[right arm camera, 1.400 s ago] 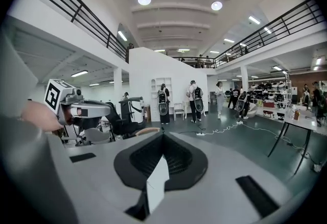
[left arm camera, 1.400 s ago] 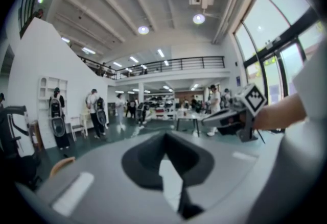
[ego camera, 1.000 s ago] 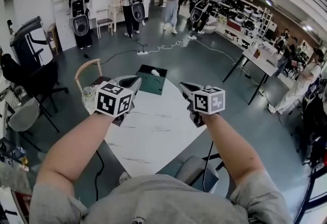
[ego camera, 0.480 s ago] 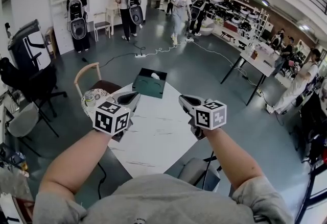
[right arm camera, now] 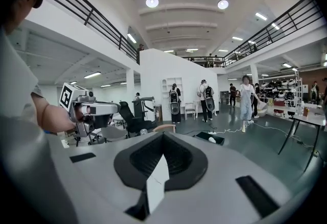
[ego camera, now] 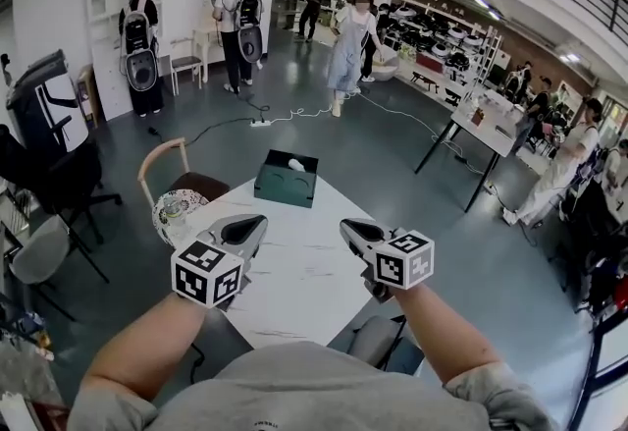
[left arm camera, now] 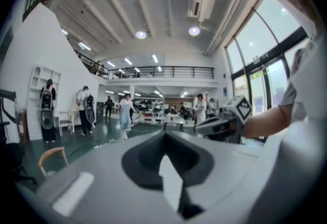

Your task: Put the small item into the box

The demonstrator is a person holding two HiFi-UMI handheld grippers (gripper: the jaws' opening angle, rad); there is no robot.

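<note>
White, faintly veined table (ego camera: 294,272) filled the near part of the head view, with a grey hall floor around it. Over it the left claw (ego camera: 257,222) was pinched closed, its dark pads meeting along one seam in its own view, with nothing caught between them. The right claw (ego camera: 345,225) was likewise closed tight and empty. Both hung above the near half of the table, level with each other and apart, tips aimed at 12 o'clock.

Beyond them at 12 o'clock, at the table's far edge, stood the green box (ego camera: 285,186), well apart from both claws. The small white item (ego camera: 296,165) lay inside it, toward its far side.

At 10 o'clock a wooden chair (ego camera: 157,156) stood just beside the table, and a patterned plate (ego camera: 169,213) with a glass on it showed near the table's left edge; whether it rested on the chair seat could not be told. Farther out at 12 o'clock a person in a light dress (ego camera: 350,51) stood on the floor near a white cable, and at 2 o'clock stood a black-legged table (ego camera: 488,117).
</note>
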